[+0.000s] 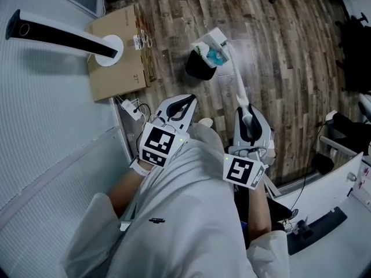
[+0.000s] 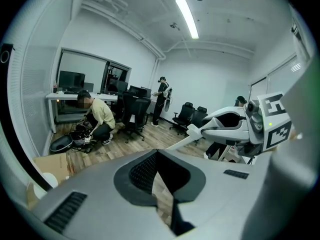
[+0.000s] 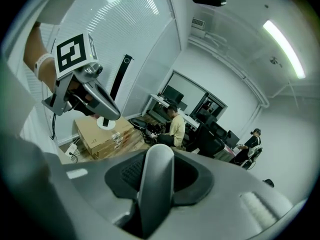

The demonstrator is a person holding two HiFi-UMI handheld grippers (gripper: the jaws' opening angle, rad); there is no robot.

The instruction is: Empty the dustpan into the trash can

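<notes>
Dustpan [image 1: 213,44] holding blue litter sits over the rim of the black trash can [image 1: 198,68] on the wood floor, its long white handle [image 1: 237,81] pinched in the right tool [image 1: 246,113]; the left tool [image 1: 181,106] stands alongside, jaws spread, empty.

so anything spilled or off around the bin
Nothing stands out. The dustpan hangs tilted over the black bin, held by its handle in the right gripper, blue-green scraps inside. No litter shows on the floor around it.
</notes>
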